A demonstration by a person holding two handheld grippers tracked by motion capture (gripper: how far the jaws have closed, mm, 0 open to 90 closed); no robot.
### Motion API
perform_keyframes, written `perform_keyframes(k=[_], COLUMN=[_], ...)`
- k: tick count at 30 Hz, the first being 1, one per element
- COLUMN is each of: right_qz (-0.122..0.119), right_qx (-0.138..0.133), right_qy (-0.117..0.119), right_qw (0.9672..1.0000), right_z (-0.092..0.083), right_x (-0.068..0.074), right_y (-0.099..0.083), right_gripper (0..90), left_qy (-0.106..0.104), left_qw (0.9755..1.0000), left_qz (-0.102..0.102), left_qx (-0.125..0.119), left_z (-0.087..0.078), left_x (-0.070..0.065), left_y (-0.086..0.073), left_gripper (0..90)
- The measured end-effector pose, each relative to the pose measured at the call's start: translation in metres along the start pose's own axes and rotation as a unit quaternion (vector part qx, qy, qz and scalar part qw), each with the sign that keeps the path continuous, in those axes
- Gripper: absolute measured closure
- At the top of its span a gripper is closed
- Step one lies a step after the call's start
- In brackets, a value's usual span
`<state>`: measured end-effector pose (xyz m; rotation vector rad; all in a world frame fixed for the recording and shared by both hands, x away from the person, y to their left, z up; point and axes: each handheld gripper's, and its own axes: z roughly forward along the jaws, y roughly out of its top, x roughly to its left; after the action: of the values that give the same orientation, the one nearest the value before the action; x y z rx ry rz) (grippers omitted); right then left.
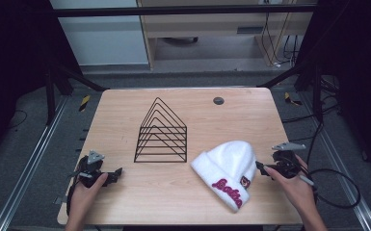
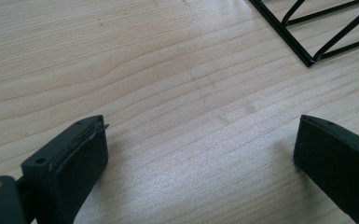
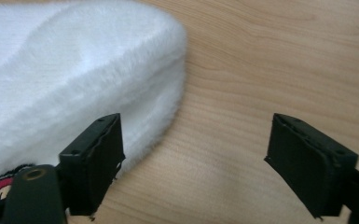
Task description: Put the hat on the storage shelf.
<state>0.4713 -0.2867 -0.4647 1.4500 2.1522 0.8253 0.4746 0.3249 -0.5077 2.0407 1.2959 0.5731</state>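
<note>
Here, seen from above, a light wooden bench stands in a dark workspace. A person's forearms come in from the bottom edge, each hand holding a two-jaw gripper.

A fluffy white beanie lies on the right half of the bench, toward the near edge. Its folded cuff points to the near side and carries pink stitched lettering and a small round patch. To the left of the beanie, near the middle of the bench, stands a black wire rack made of nested triangular frames.

The right gripper sits just beside the right edge of the beanie, pointing at it. In the right gripper view its jaws stand wide apart and released, with bare wood between them; one jaw is just next to the furry side of the beanie, and whether it touches cannot be told.

The left gripper rests low over the near left part of the bench, well apart from the beanie. Its jaws are also spread wide and hold nothing; a corner of the wire rack lies ahead of them.
</note>
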Motion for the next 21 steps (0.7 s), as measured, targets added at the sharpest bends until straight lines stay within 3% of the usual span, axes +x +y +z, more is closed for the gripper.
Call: perform_keyframes(k=[1, 2, 3, 11, 16, 21], right_qz=[-0.014, -0.014, -0.023, -0.049, -0.054, -0.049], right_qx=[0.017, 0.017, 0.028, 0.032, 0.036, 0.06], right_qy=[-0.002, -0.002, -0.005, 0.003, 0.018, 0.032], right_qw=[0.9998, 0.9998, 0.9993, 0.9982, 0.9977, 0.9965], right_z=[0.001, 0.001, 0.002, 0.006, 0.015, 0.03], right_x=[0.001, 0.001, 0.001, 0.005, 0.009, 0.01], right_y=[0.012, 0.012, 0.024, 0.065, 0.077, 0.079], right_gripper=[26.4, 26.4, 31.1, 44.3, 49.4, 50.1], left_qy=[0.0, 0.0, 0.0, 0.0, 0.0, 0.0], left_qw=[1.0, 1.0, 1.0, 1.0, 1.0, 1.0], left_qz=[0.0, 0.0, -0.001, -0.002, -0.002, -0.002], left_qx=[0.0, 0.0, 0.0, -0.001, -0.001, -0.001], left_z=[0.0, 0.0, 0.0, 0.0, 0.0, 0.0], left_x=[0.0, 0.0, 0.0, 0.0, 0.0, 0.0], left_y=[0.0, 0.0, 0.0, 0.0, 0.0, 0.0], left_gripper=[2.3, 2.3, 2.3, 2.3, 2.3, 2.2])
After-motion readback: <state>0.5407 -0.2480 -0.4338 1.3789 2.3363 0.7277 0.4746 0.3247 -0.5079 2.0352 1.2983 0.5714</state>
